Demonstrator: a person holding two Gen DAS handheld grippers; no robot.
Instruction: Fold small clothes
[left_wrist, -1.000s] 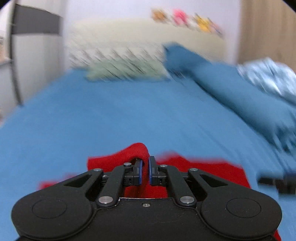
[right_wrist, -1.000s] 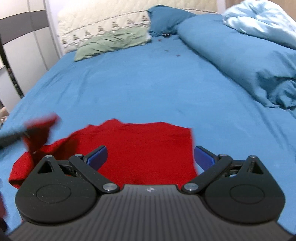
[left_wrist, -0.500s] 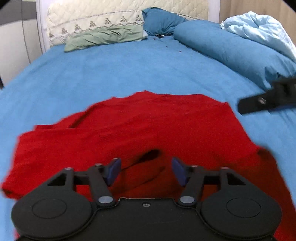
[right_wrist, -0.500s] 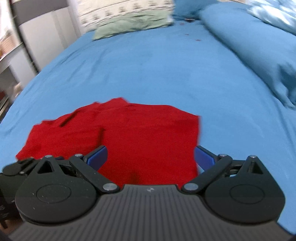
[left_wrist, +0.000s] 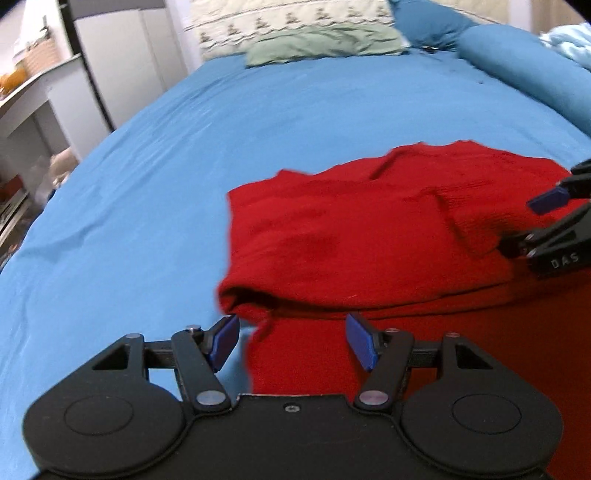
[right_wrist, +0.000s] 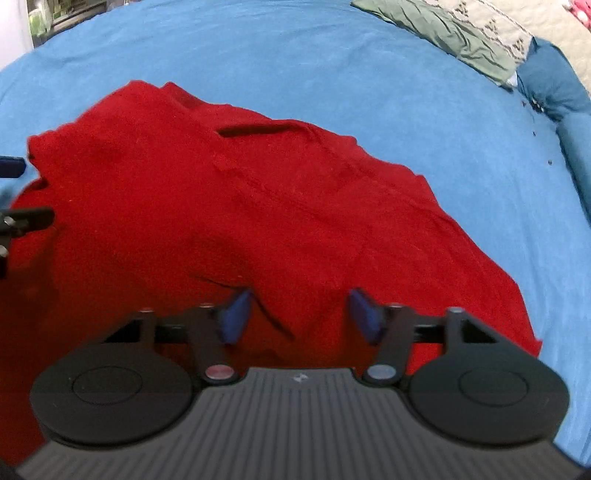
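A red garment (left_wrist: 369, 236) lies partly folded on the blue bedsheet (left_wrist: 147, 206), with a doubled layer over its near left part. My left gripper (left_wrist: 291, 341) stands open just above the garment's near left corner, nothing pinched between its blue pads (left_wrist: 225, 339). In the right wrist view the red garment (right_wrist: 258, 206) fills the middle. My right gripper (right_wrist: 299, 317) hovers low over its near edge, jaws closing, with a crease of red cloth lying between the pads but not pressed. Each gripper shows at the edge of the other's view.
A green pillow (left_wrist: 325, 44) and a patterned headboard (left_wrist: 288, 18) are at the far end. A dark blue pillow (right_wrist: 550, 85) and rolled blue duvet (left_wrist: 524, 66) lie along the right. A white cabinet (left_wrist: 122, 62) and shelves (left_wrist: 22, 122) stand left of the bed.
The left gripper let go of the red fold, opened, and swung down to the garment's left corner. The right gripper dropped closer to the cloth, rolled, and its jaws narrowed.
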